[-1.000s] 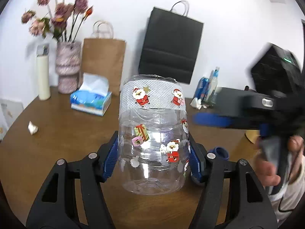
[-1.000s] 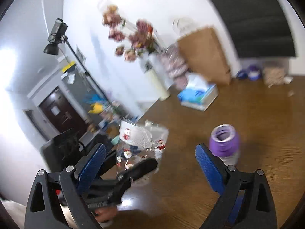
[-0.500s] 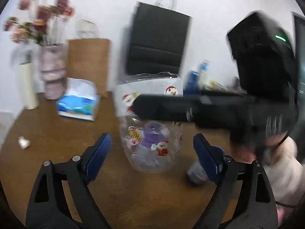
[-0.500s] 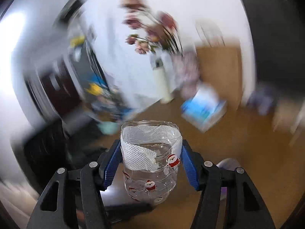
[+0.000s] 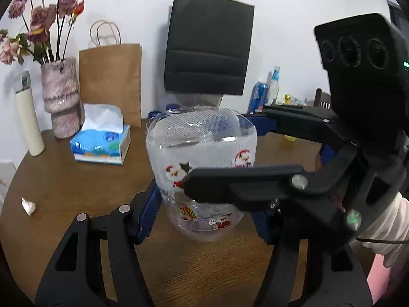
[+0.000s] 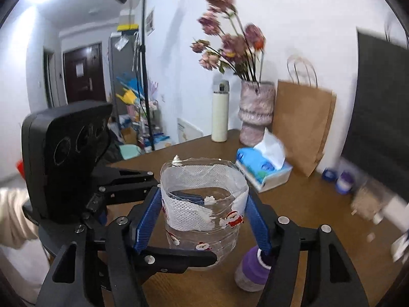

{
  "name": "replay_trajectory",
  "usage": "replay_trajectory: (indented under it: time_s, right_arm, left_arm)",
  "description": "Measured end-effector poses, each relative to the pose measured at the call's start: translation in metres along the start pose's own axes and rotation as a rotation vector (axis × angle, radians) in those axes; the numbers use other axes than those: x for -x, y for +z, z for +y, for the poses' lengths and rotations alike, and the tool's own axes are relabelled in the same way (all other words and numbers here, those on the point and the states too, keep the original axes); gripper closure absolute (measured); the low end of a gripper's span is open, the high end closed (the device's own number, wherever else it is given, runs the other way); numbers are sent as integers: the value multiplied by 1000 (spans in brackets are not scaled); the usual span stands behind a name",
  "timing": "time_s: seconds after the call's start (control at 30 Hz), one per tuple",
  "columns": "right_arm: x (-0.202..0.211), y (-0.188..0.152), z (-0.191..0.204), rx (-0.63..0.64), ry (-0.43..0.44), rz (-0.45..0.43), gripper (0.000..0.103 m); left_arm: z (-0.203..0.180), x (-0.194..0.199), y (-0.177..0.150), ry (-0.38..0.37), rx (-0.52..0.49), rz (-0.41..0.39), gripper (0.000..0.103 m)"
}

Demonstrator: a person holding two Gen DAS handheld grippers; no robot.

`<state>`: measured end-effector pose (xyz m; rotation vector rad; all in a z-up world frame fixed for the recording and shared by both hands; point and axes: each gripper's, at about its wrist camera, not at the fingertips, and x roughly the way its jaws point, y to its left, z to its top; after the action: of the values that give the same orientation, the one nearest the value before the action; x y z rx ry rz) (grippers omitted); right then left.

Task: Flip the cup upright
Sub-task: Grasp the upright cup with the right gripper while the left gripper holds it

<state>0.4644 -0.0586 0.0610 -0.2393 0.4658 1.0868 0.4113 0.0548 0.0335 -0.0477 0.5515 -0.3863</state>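
You're in a home, probably a living room — round wooden table (image 5: 64, 186), flower vase (image 5: 60, 97), tissue box (image 5: 101, 144), entry door (image 6: 83, 73).

On the tabletop (image 5: 64, 184) the cup (image 5: 202, 168) stands in front, the tissue box (image 5: 101, 144) behind it to the left, the vase (image 5: 61, 97) and flask (image 5: 28, 117) further left, two bags (image 5: 112, 81) at the wall.

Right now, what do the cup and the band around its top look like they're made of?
The cup looks like thin clear plastic: see-through, glossy, ribbed, with Santa stickers. The band looks like white perforated fabric or tape, matte and torn at one edge; which one, I can't tell. Both claws, left and right, grip it.
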Motion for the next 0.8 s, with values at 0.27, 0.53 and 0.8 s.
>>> replay_trajectory:
  time_s: [0.27,0.53,0.8]
  right_arm:
    - [4,-19,-26,-125,86,-48,32]
    - [53,-48,65,73,-89,-180,32]
    - [67,-103,96,-30,-47,-111,34]
  left_arm:
    - [-11,-4,-7,40,-52,5,44]
    - [-43,34,-38,27,-110,-7,45]
    - [-61,37,-103,-58,-30,178,45]
